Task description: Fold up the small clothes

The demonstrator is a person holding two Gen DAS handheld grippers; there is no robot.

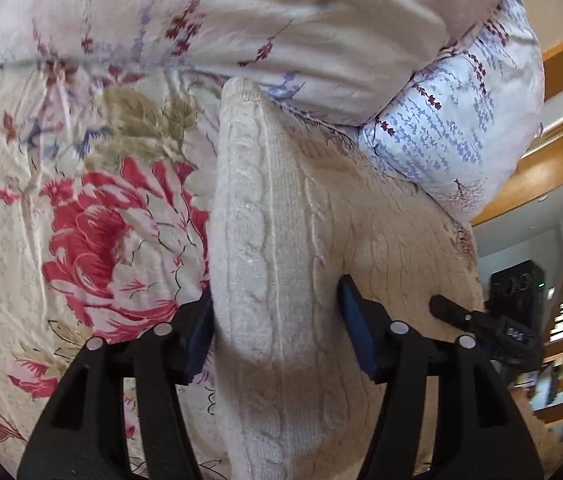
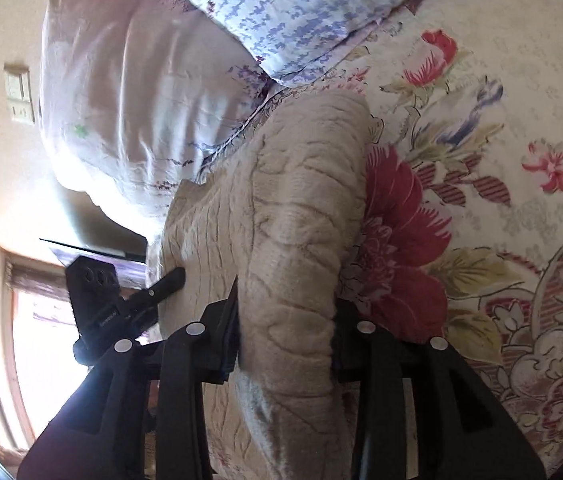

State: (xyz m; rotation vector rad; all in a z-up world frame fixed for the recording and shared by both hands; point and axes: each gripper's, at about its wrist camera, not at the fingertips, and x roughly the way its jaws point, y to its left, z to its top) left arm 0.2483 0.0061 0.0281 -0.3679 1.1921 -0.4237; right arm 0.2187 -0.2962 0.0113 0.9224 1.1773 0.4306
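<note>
Mid-fold: sweater (image 1: 277,240) bunched on the bedspread (image 1: 41,200), a thick roll filling each pair of tongs. Left tongs (image 1: 277,332) clamped on it; right tongs (image 2: 285,340) likewise. Next, probably: carry both ends across together, lay flat short of the pillows (image 1: 441,128) ahead, then release.

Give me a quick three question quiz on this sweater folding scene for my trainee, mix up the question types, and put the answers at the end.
1. True or false: the left tongs have a fold of the cream cable-knit sweater between their pads.
2. Multiple choice: what does the sweater lie on? A) a bare wooden floor B) a floral bedspread C) a glass table
3. Short answer: what lies just beyond the far end of the sweater in the left wrist view?

Key
1. True; the right tongs hold a fold of it too.
2. B
3. Pillows, one white with sparse sprigs and one with a lavender print.
</note>
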